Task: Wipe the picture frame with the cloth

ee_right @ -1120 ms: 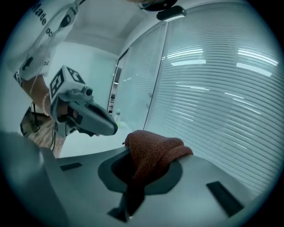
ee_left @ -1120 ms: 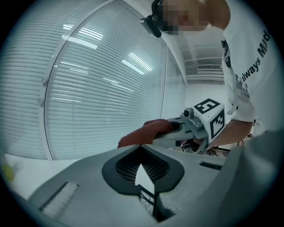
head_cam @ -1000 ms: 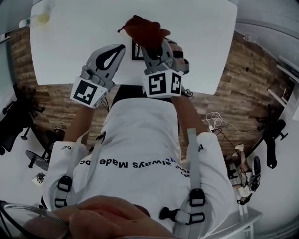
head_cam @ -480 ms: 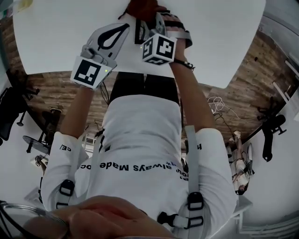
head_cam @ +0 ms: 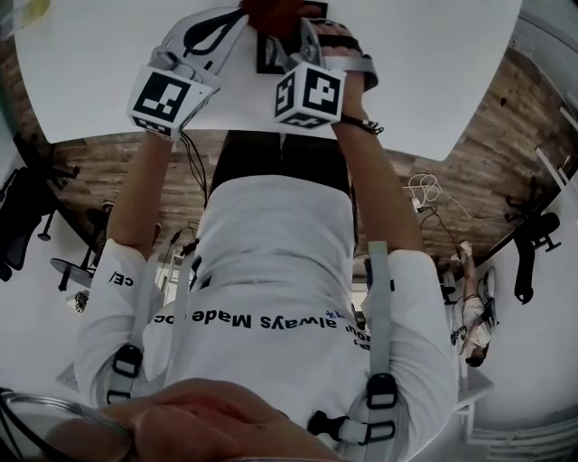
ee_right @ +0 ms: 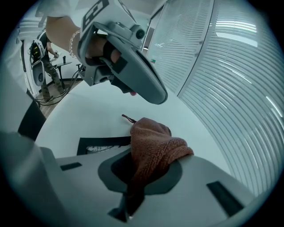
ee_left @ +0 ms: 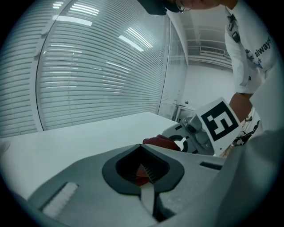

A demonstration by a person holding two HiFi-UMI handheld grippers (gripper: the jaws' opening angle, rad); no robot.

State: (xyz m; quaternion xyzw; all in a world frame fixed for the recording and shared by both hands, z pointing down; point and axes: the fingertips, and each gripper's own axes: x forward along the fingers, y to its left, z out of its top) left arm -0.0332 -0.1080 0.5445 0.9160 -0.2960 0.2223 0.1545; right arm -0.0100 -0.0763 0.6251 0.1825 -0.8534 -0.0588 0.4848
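Note:
In the right gripper view a reddish-brown cloth (ee_right: 153, 146) bunches out between the jaws of my right gripper (ee_right: 135, 155), which is shut on it. Just beyond lies the black picture frame (ee_right: 104, 144), flat on the white table (ee_right: 88, 111). My left gripper (ee_right: 133, 80) hovers above the frame, its jaws closed with nothing between them. In the head view the frame (head_cam: 268, 56) shows between the left gripper (head_cam: 221, 23) and the right gripper (head_cam: 293, 41), and the cloth (head_cam: 271, 11) is at the top edge. In the left gripper view the cloth (ee_left: 159, 142) sits past my shut left gripper (ee_left: 143, 147).
The white table (head_cam: 424, 72) has its near edge in front of the person's torso. Wood floor (head_cam: 470, 162) with cables and chair bases surrounds it. Window blinds (ee_left: 88, 66) stand behind the table.
Both grippers have moved farther out over the table. The left gripper has closed in beside the cloth and frame. The right gripper still holds the cloth.

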